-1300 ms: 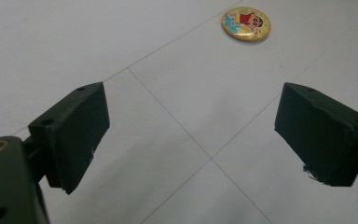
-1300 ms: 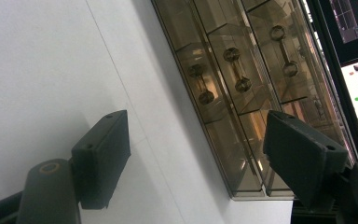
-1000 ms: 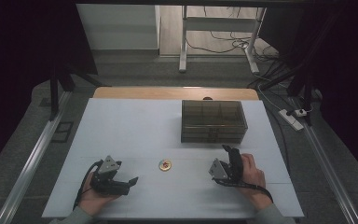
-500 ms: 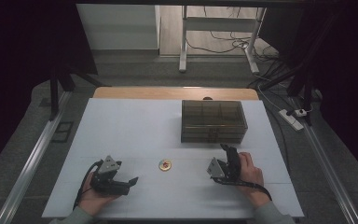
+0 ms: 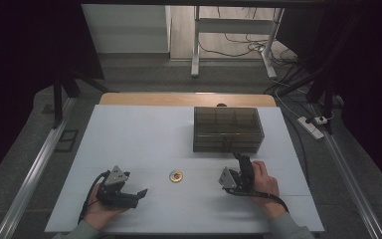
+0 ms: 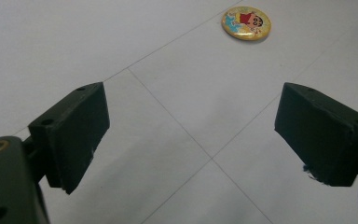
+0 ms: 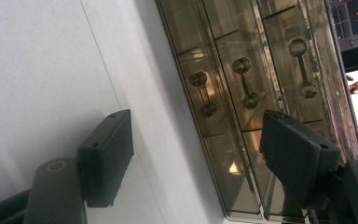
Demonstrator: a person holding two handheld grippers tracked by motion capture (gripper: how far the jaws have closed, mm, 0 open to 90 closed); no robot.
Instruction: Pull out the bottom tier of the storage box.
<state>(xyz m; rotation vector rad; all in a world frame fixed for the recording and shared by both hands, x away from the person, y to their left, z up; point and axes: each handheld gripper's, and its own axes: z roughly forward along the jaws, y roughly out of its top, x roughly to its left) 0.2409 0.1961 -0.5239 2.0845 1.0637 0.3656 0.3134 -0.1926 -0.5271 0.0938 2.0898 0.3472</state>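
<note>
Drawer box [image 5: 228,129], smoky clear plastic, sits on the white table [image 5: 144,129] right of centre. Right gripper [image 5: 240,164] just before its front, jaws apart, nothing between them, handles ahead. Left gripper [image 5: 138,194] open and empty, facing round badge [image 5: 175,176] lying between both hands.

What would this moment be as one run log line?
left hand-held gripper: open, aimed at badge | right hand-held gripper: open, facing drawer box | badge: on table, untouched
</note>
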